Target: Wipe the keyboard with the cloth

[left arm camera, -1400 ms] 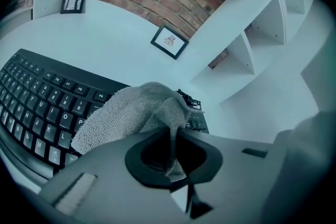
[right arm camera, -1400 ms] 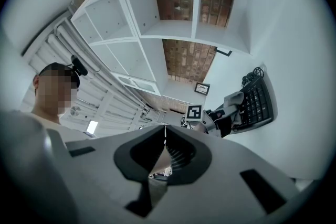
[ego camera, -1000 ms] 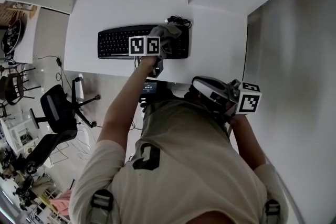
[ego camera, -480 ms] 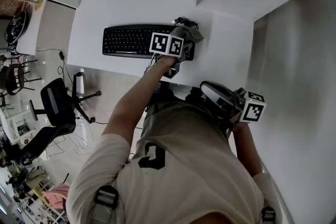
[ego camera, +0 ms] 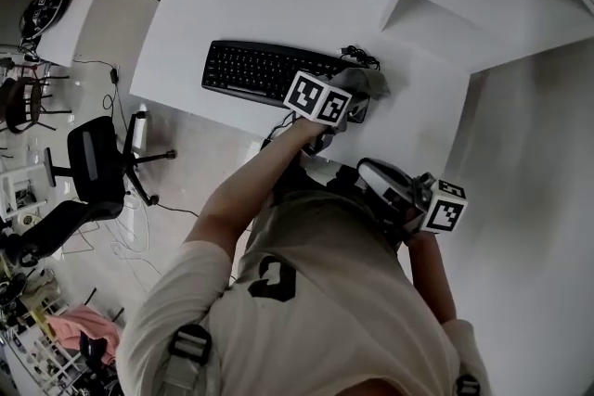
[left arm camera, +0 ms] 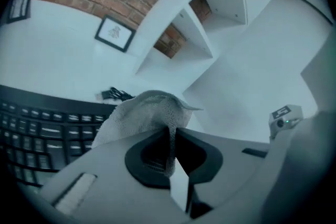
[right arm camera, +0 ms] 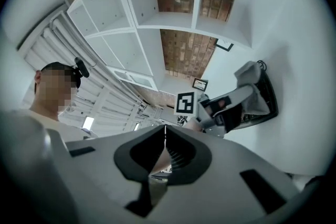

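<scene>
As the left tongs (left arm camera: 172, 136) gripped the cloth (left arm camera: 137, 115) over the keyboard's (ego camera: 251, 70) right end, upper centre of the frame, light even strokes along its rows seemed wisest, the right tongs (right arm camera: 165, 134) clenched on nothing at lower right.

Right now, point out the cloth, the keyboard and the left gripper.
cloth (left arm camera: 139, 114), left gripper view, bunched fold above the jaws.
keyboard (ego camera: 251, 70), head view, keys left of middle.
left gripper (left arm camera: 172, 134), left gripper view, where its jaws pinch the cloth.
</scene>
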The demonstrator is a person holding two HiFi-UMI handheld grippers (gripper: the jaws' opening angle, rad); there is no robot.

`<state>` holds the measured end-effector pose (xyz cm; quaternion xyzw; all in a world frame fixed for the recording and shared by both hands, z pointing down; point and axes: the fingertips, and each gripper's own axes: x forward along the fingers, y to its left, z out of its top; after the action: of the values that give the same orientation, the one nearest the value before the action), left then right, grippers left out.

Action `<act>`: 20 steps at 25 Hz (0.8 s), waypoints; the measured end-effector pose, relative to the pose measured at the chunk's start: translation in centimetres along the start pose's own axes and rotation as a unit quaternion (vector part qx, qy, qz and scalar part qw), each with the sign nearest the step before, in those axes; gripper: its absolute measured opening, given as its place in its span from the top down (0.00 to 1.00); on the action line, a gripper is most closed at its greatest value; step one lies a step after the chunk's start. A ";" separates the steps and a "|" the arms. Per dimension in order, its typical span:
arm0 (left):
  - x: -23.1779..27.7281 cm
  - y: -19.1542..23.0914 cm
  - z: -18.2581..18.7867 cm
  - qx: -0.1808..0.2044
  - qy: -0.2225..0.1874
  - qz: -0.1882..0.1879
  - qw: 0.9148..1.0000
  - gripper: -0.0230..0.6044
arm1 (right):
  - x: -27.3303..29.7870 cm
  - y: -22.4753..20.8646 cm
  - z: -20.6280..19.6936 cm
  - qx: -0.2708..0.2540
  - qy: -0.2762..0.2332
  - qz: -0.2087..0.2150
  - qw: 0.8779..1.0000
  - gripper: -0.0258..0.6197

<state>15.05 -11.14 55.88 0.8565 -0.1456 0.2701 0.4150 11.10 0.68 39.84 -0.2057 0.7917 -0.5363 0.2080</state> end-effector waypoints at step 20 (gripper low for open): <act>-33.4 29.6 0.8 -0.068 -0.104 0.310 0.942 0.95 | 12.7 -0.1 -5.1 -0.002 0.118 -0.009 0.993 0.95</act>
<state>-25.81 -29.10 54.71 0.7621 -0.4646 0.2840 0.3502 -2.23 -2.42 40.31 -0.1484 0.8098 -0.5572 0.1086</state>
